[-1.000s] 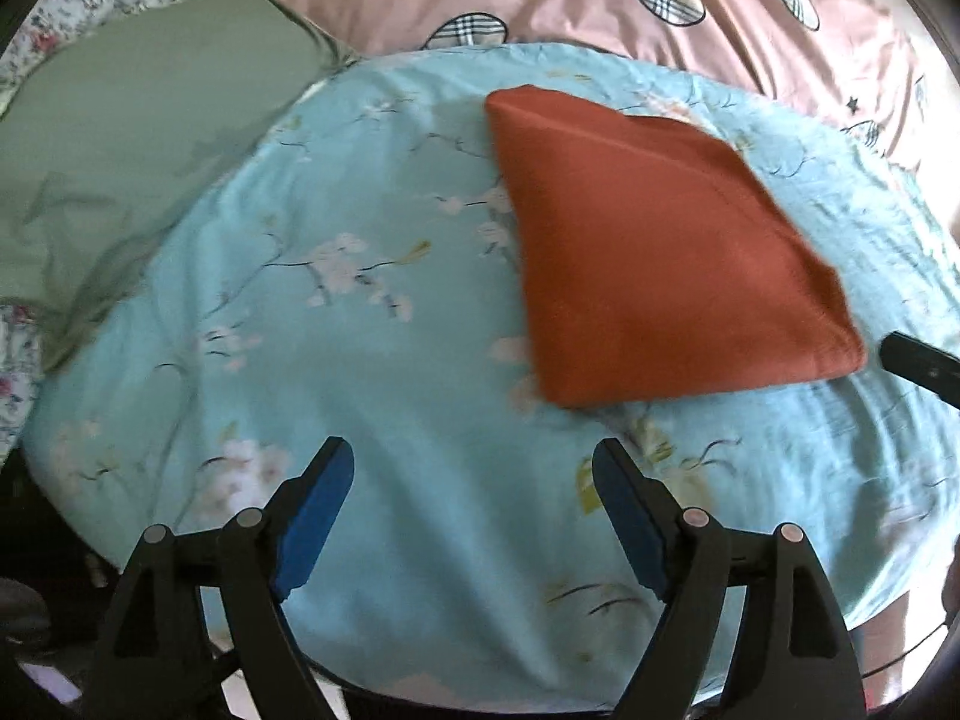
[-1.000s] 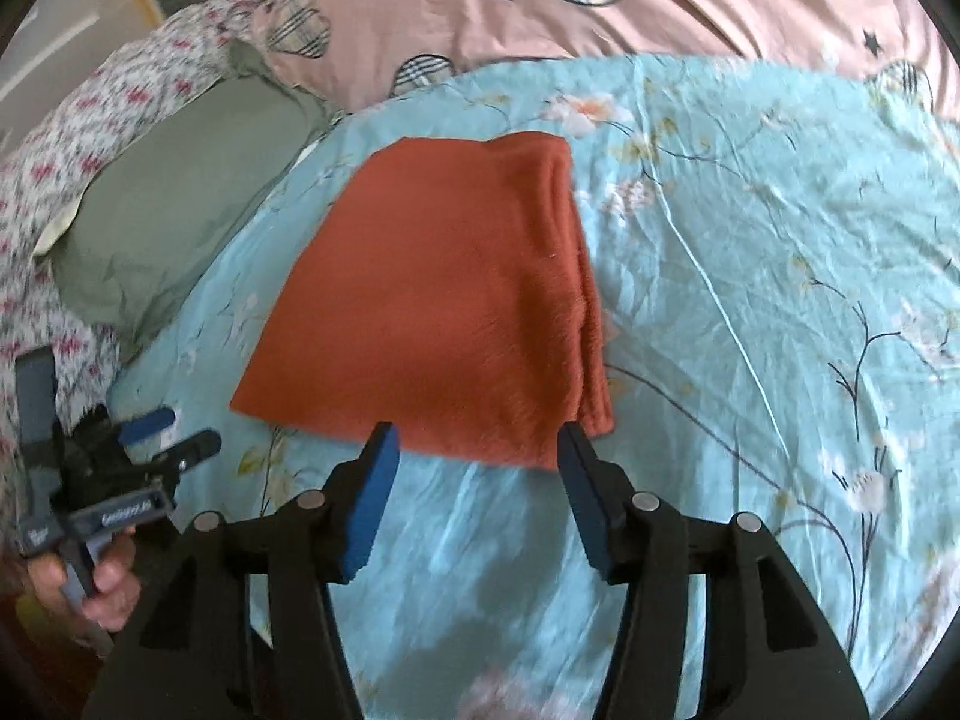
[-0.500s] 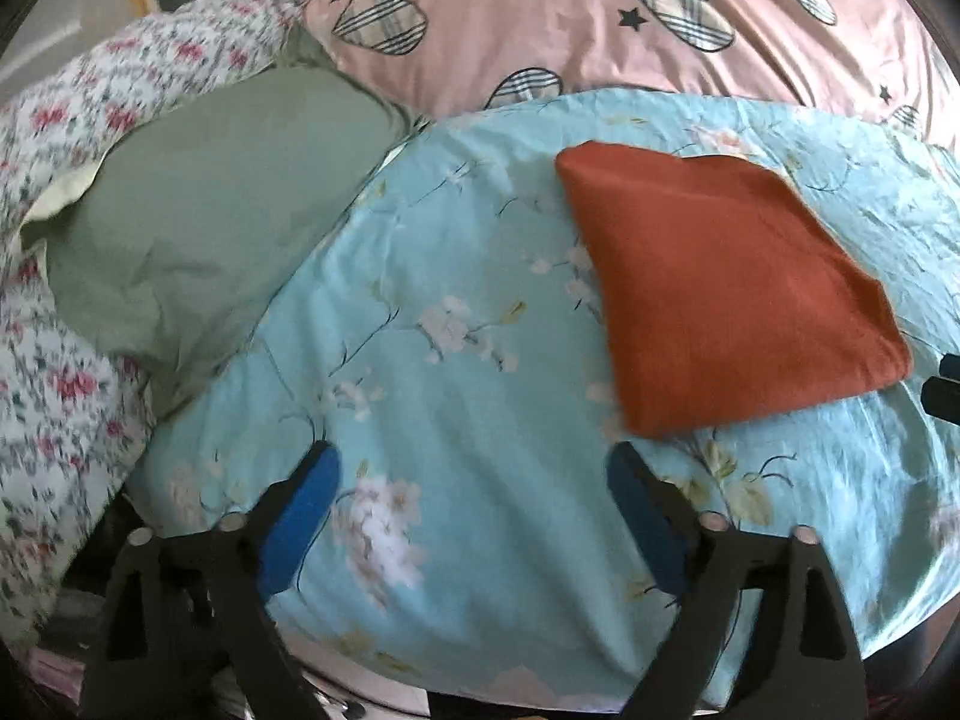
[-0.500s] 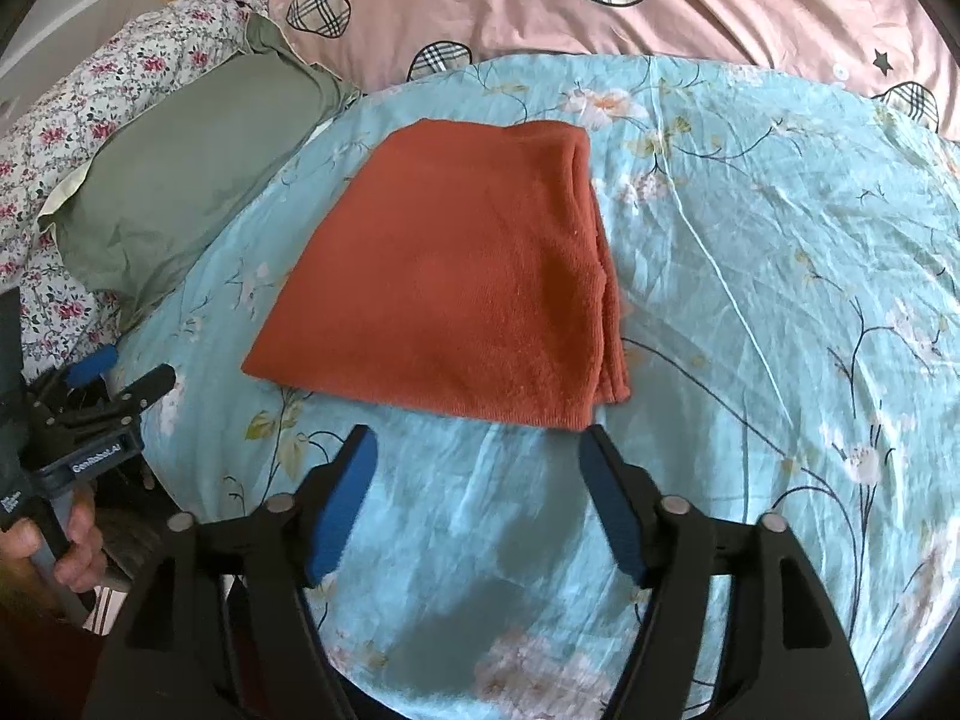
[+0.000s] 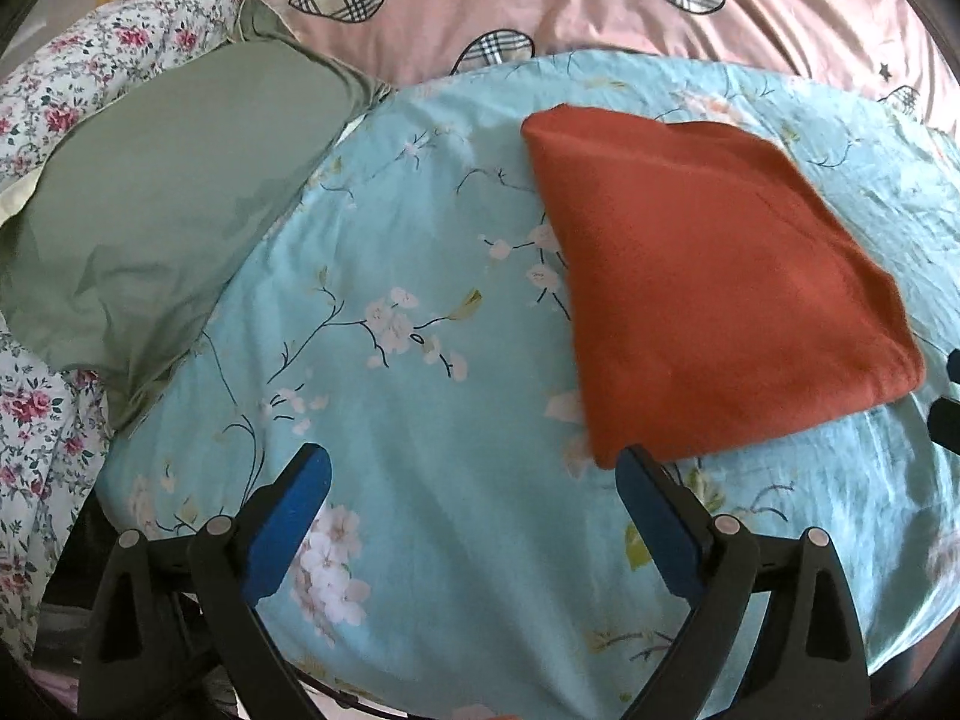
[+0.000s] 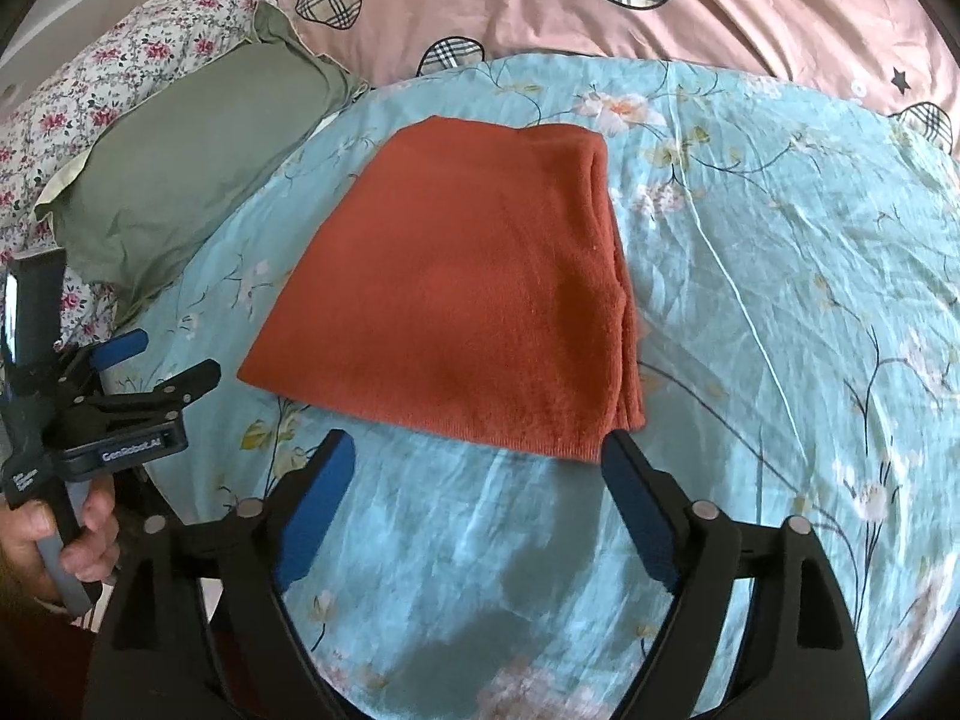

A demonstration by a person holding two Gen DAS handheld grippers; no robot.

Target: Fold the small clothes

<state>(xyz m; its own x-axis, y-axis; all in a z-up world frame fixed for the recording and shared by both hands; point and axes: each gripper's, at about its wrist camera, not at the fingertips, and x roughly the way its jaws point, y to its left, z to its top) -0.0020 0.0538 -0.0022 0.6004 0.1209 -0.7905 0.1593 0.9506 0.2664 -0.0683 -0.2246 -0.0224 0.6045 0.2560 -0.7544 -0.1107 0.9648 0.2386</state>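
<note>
- The pink bedcover with plaid hearts (image 5: 600,18) is stretching along the far side of the orange garment, beyond the blue sheet's far edge.
- The blue floral sheet (image 5: 390,240) is lying under the orange garment and spreading out around it on every side; it is wrinkled to the garment's right in my right-hand view.
- The green pillow (image 5: 156,198) is sitting to the left of the garment, apart from it, its near corner overlapping the blue sheet's edge.
- The flowered white quilt (image 5: 78,54) is showing behind and beside that pillow, further left from the garment.
- The folded orange garment (image 6: 468,294) is lying flat on the blue sheet as a neat folded stack, with layered edges showing along its right side.
- My left tongs (image 5: 474,522) are hovering just short of the garment's near left corner, gaping wide and gripping nothing; the right blue pad looks to be just at that corner, though I cannot tell whether it is touching.
- My right tongs (image 6: 474,510) are hanging just short of the garment's near edge, likewise spread wide and carrying nothing.
- My left hand (image 6: 66,546) is wrapping the left tongs' handle, down to the left of the garment.
</note>
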